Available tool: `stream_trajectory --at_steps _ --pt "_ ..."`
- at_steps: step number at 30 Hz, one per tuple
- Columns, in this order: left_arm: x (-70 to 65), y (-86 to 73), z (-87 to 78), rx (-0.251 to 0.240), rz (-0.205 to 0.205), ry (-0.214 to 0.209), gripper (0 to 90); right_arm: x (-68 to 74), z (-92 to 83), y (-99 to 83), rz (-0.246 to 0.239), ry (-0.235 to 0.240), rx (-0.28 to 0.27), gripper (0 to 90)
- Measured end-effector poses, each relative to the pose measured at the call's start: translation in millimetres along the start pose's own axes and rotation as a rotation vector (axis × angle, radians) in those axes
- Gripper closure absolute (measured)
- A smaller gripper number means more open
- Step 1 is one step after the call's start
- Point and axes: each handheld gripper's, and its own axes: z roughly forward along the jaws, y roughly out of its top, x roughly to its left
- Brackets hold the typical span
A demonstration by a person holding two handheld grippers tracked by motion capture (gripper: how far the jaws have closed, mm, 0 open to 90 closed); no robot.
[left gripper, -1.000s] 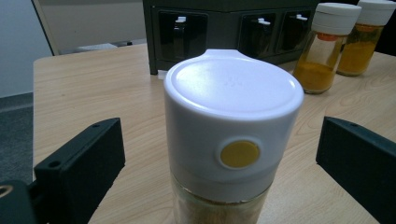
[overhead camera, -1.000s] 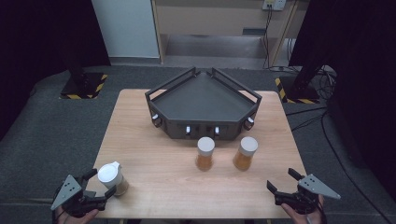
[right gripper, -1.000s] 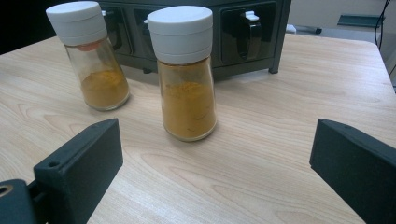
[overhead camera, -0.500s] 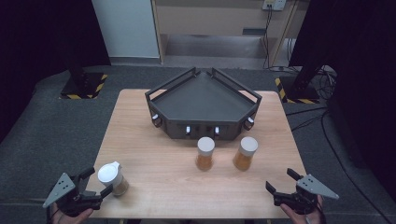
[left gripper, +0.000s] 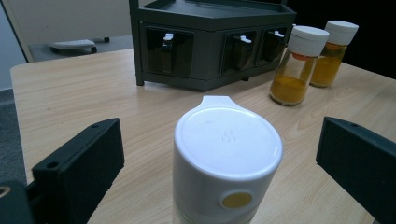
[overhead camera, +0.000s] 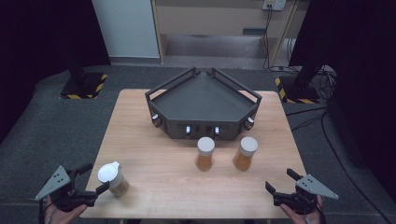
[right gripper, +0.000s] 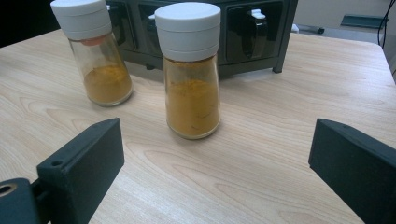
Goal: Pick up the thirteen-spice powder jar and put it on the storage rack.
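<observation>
A jar with a white flip cap [overhead camera: 112, 177] [left gripper: 227, 158] stands near the table's front left corner. My left gripper [overhead camera: 95, 178] is open, its two black jaws wide on either side of the jar's near face and not touching it. Two glass spice jars of orange powder with white caps stand in front of the rack: one in the middle [overhead camera: 205, 153] [right gripper: 95, 51] and one to its right [overhead camera: 245, 152] [right gripper: 191, 70]. My right gripper [overhead camera: 279, 179] is open at the front right edge, pointed at the right-hand jar from a distance, with nothing between its jaws.
A black three-cornered rack [overhead camera: 203, 105] [left gripper: 201, 42] [right gripper: 252, 28] with a flat top tray and slots in its front face sits at the back middle of the wooden table [overhead camera: 154, 154]. Dark carpet surrounds the table.
My left gripper has drawn back toward the front left corner, away from the white-capped jar, which stays upright where it was. The right gripper has barely moved.
</observation>
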Motion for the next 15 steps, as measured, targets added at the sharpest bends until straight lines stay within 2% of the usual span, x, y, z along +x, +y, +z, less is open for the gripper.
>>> stream_trajectory --at_steps 4,5,8,15 --pt "3.2 6.7 2.6 0.02 0.002 -0.014 0.3 0.0 -0.1 0.2 0.0 0.002 0.001 3.5" --pt "5.1 11.3 5.2 0.042 0.01 -0.026 0.4 -0.1 0.0 0.1 0.0 0.002 0.001 3.6" --pt "6.4 15.6 9.4 0.065 0.019 -0.038 0.9 -0.6 0.0 -0.1 0.003 0.001 0.001 3.6" --pt "6.4 21.2 18.7 0.097 0.038 -0.052 2.2 -0.2 -0.1 0.2 0.001 0.002 0.002 3.8"
